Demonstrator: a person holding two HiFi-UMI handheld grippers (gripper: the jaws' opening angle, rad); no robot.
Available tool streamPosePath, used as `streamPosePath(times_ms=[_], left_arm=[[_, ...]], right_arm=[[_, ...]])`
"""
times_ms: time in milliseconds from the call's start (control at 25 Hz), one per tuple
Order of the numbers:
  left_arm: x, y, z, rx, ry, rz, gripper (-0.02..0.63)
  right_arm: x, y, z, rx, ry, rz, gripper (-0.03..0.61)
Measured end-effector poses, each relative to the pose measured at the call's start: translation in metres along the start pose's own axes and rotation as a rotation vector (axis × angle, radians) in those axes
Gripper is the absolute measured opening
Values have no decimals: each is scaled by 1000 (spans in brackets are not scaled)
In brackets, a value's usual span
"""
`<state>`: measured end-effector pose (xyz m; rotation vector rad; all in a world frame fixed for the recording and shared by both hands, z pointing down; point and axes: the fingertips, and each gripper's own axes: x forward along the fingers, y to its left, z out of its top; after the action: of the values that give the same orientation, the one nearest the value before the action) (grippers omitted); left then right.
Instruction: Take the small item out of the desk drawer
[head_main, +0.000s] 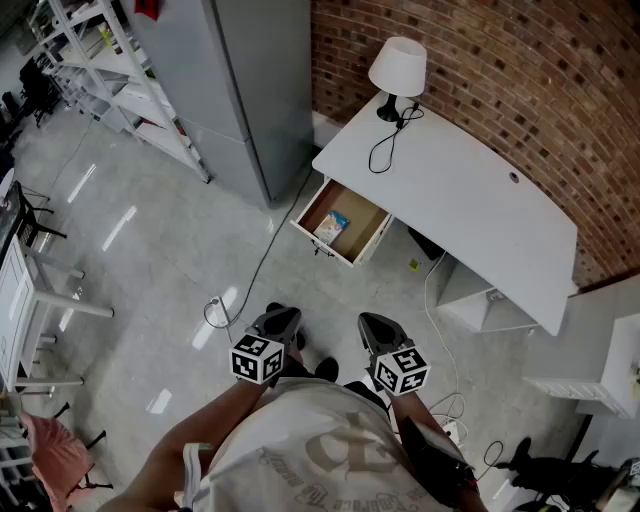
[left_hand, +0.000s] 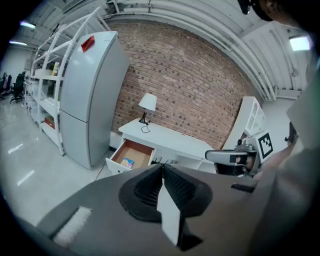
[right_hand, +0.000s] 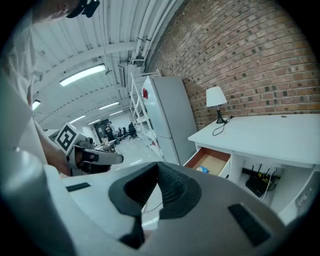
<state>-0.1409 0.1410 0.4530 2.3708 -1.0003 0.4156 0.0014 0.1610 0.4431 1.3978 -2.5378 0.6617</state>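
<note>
The white desk (head_main: 470, 205) stands against the brick wall with its wooden drawer (head_main: 362, 247) pulled open. A small pale packet with blue print (head_main: 332, 226) lies inside it. Both grippers hang low in front of the person, well short of the desk. My left gripper (head_main: 277, 322) has its jaws together and empty, and my right gripper (head_main: 380, 328) looks the same. The left gripper view shows the drawer (left_hand: 137, 150) and packet (left_hand: 127, 162) far beyond the shut jaws (left_hand: 161, 167). The right gripper view shows the drawer (right_hand: 216, 160) past the closed tips (right_hand: 157, 164).
A lamp (head_main: 397, 68) with its cord stands at the desk's far end. A grey fridge (head_main: 240, 90) and white shelving (head_main: 110, 70) are left of the desk. A cable (head_main: 255, 270) runs over the floor below the drawer. White furniture (head_main: 35, 300) stands at the left.
</note>
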Motion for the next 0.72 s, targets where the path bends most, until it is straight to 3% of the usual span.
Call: streamPosePath(times_ms=[280, 720], left_arm=[[-34, 10, -18, -14, 6, 43, 15], [-38, 14, -27, 8, 21, 29, 15]], right_arm=[[-10, 24, -5, -1, -4, 6, 6], [-11, 32, -24, 32, -2, -31, 6]])
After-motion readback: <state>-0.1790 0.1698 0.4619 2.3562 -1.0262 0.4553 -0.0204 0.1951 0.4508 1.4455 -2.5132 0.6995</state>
